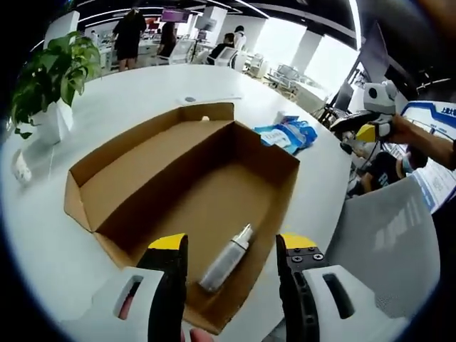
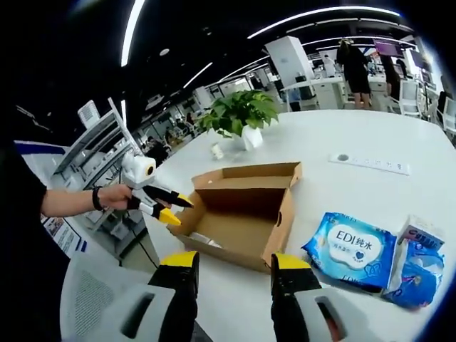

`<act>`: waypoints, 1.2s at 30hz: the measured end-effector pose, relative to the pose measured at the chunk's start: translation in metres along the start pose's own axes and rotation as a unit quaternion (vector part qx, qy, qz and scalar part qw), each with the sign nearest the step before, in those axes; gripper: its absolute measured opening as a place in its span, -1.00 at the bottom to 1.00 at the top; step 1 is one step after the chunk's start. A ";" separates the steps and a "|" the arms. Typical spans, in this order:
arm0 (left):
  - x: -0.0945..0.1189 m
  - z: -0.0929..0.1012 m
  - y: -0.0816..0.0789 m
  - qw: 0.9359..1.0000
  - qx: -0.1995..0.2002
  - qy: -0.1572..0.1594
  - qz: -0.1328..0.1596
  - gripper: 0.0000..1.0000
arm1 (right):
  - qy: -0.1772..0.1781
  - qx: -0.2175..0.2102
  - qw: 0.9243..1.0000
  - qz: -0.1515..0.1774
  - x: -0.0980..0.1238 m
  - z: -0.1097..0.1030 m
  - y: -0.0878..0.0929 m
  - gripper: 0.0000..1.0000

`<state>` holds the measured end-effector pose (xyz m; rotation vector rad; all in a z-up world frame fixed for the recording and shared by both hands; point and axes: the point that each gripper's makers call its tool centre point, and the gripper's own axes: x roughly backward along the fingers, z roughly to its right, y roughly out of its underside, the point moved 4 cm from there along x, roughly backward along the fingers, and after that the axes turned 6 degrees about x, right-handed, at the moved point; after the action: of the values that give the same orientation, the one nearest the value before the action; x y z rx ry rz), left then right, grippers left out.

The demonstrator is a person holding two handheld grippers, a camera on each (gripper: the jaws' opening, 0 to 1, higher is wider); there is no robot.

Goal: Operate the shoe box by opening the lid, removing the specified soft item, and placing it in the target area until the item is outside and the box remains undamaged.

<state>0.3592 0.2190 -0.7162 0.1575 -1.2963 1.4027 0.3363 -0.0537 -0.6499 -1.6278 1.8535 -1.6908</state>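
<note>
In the left gripper view, a potted plant (image 1: 53,75) stands at upper left on the white table (image 1: 142,92). The open shoe box (image 1: 192,192) fills the centre, a small bottle (image 1: 226,260) lying inside between the spread left gripper (image 1: 231,249). In the right gripper view, the box sits at centre and the blue wipes pack (image 2: 354,249), outside it, lies at lower right, just right of the spread right gripper (image 2: 234,267).
</note>
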 end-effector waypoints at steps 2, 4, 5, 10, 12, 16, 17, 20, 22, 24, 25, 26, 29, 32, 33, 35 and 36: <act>-0.004 -0.002 0.002 1.000 -0.007 0.000 -0.012 0.02 | 0.000 -0.002 1.000 0.003 0.001 -0.003 0.002 -0.25; -0.009 -0.005 0.005 0.999 -0.022 -0.002 -0.029 0.03 | 0.000 -0.006 1.000 0.008 0.001 -0.008 0.005 -0.25; -0.012 -0.006 0.006 0.999 -0.032 -0.003 -0.037 0.03 | 0.000 -0.010 1.000 0.010 0.002 -0.010 0.007 -0.25; -0.024 -0.014 0.005 0.996 -0.061 -0.005 -0.064 0.03 | 0.001 -0.022 1.000 0.020 0.004 -0.020 0.014 -0.25; -0.027 -0.014 0.004 0.995 -0.071 -0.003 -0.072 0.03 | 0.002 -0.025 0.999 0.022 0.005 -0.023 0.016 -0.25; -0.037 -0.015 0.008 0.990 -0.099 0.000 -0.101 0.04 | 0.016 -0.009 1.000 0.013 0.008 -0.026 0.024 -0.26; -0.039 -0.015 0.009 0.989 -0.102 0.002 -0.105 0.05 | 0.016 -0.007 1.000 0.012 0.008 -0.028 0.025 -0.26; -0.045 -0.013 0.013 0.986 -0.113 0.009 -0.122 0.07 | 0.018 -0.005 1.000 0.013 0.010 -0.032 0.027 -0.25; -0.048 -0.013 0.016 0.982 -0.128 0.012 -0.135 0.06 | 0.019 -0.004 1.000 0.013 0.012 -0.035 0.029 -0.25; -0.051 -0.016 0.019 0.977 -0.147 0.008 -0.152 0.06 | 0.019 -0.007 1.000 0.014 0.014 -0.037 0.031 -0.25; -0.054 -0.017 0.020 0.976 -0.151 0.009 -0.157 0.07 | 0.019 -0.008 1.000 0.015 0.015 -0.038 0.032 -0.25; -0.055 -0.018 0.020 0.975 -0.152 0.011 -0.160 0.07 | 0.020 -0.009 1.000 0.016 0.016 -0.039 0.033 -0.25; -0.058 -0.017 0.021 0.973 -0.159 0.016 -0.168 0.08 | 0.022 -0.013 1.000 0.017 0.018 -0.041 0.037 -0.25; -0.062 -0.016 0.024 0.968 -0.175 0.018 -0.180 0.07 | 0.024 -0.020 0.999 0.019 0.019 -0.043 0.040 -0.26; -0.064 -0.016 0.026 0.965 -0.182 0.018 -0.186 0.06 | 0.025 -0.022 0.999 0.019 0.019 -0.044 0.042 -0.26; -0.068 -0.019 0.029 0.963 -0.190 0.020 -0.192 0.03 | 0.026 -0.025 0.999 0.018 0.020 -0.045 0.045 -0.26; -0.068 -0.019 0.029 0.961 -0.194 0.019 -0.194 0.03 | 0.026 -0.026 0.999 0.018 0.020 -0.045 0.046 -0.26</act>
<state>0.3701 0.1998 -0.7893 0.1097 -1.3940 0.7997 0.2694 -0.0512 -0.6589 -1.5733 1.9555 -1.6994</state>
